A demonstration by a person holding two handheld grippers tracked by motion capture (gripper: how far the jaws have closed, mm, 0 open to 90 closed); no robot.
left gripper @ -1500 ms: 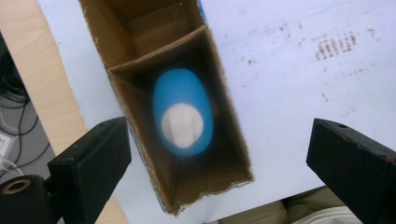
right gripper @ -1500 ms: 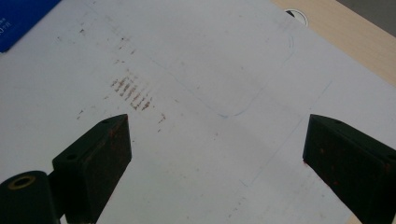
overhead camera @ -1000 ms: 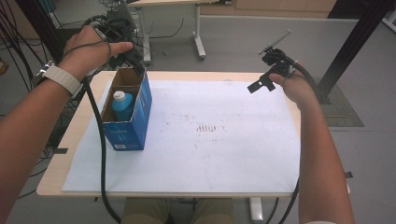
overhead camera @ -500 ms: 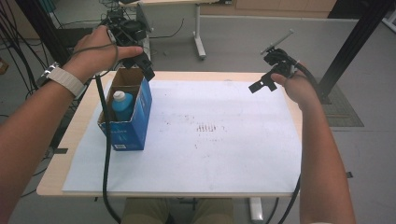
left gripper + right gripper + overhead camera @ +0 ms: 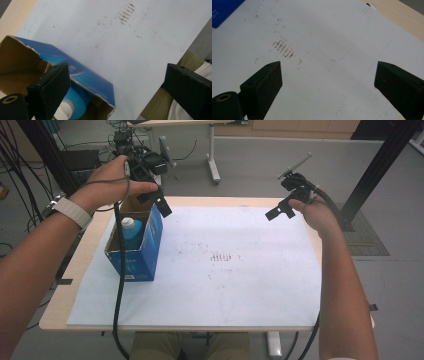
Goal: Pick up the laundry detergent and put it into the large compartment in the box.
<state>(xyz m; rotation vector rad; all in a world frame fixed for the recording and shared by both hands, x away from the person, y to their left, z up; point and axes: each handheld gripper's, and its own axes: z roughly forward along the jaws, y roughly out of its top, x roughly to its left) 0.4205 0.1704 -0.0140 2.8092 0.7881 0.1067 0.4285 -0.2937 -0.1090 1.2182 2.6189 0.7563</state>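
An open-topped blue cardboard box (image 5: 149, 245) stands on the left part of the white paper sheet (image 5: 225, 285), with a blue bottle with a white cap (image 5: 131, 230) upright inside. My left gripper (image 5: 156, 202) hovers over the box's far right corner, open and empty. In the left gripper view its jaws (image 5: 117, 72) stand wide apart above the box's torn rim (image 5: 85, 80) and the bottle (image 5: 75, 100). My right gripper (image 5: 281, 208) hangs above the table's far right, open and empty. In the right gripper view this gripper (image 5: 328, 67) looks down on bare paper.
The paper covers most of the wooden table (image 5: 80, 265) and carries a patch of brown smudges (image 5: 220, 256) near the middle. A cable hole (image 5: 372, 4) sits in the table's bare edge. Cables trail from both grippers, and desk legs and floor lie beyond the far edge.
My left gripper has shifted a little to the right, from over the box's far end to its far right corner. The right gripper has barely moved.
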